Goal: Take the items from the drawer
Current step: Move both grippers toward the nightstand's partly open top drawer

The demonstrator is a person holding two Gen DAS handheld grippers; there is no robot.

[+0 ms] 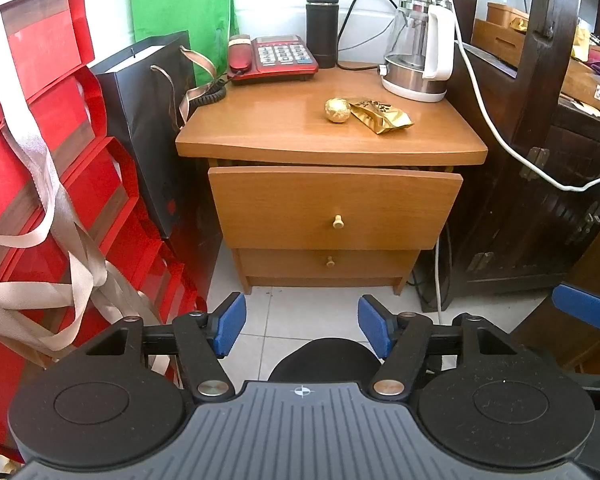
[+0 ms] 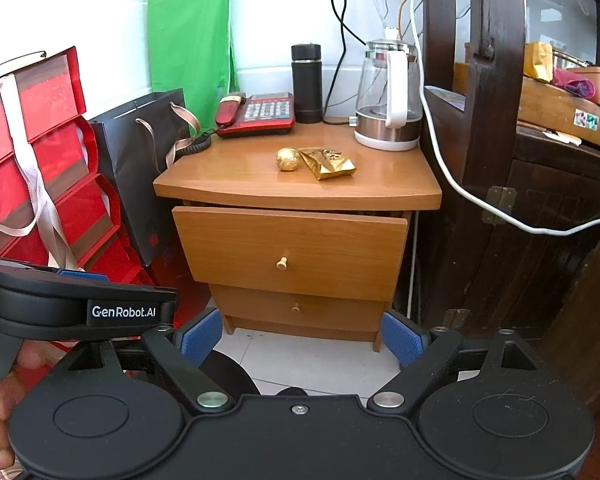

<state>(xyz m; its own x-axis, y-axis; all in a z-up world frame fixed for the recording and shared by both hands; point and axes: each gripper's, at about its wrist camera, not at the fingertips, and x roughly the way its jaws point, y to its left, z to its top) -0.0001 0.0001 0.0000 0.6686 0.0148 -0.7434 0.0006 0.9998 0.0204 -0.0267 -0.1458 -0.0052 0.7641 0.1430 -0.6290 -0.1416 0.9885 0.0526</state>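
Observation:
A wooden nightstand stands ahead with its top drawer [image 1: 336,208] [image 2: 291,252] pulled out a little, its inside hidden. The drawer has a small pale knob [image 1: 338,221] [image 2: 282,263]. A lower drawer [image 1: 328,264] [image 2: 300,308] is shut. A gold foil ball [image 1: 337,110] [image 2: 287,159] and a gold packet [image 1: 380,115] [image 2: 328,163] lie on the nightstand top. My left gripper [image 1: 302,326] is open and empty, low over the floor in front of the nightstand. My right gripper [image 2: 302,340] is open and empty, to the right of the left one.
A red telephone [image 1: 273,58] [image 2: 255,114], a black flask [image 1: 322,26] [image 2: 306,82] and a glass kettle [image 1: 418,46] [image 2: 388,98] stand at the back of the nightstand top. Red boxes [image 1: 39,160] and a black bag [image 1: 147,120] stand left. A dark cabinet [image 1: 540,200] with a white cable stands right.

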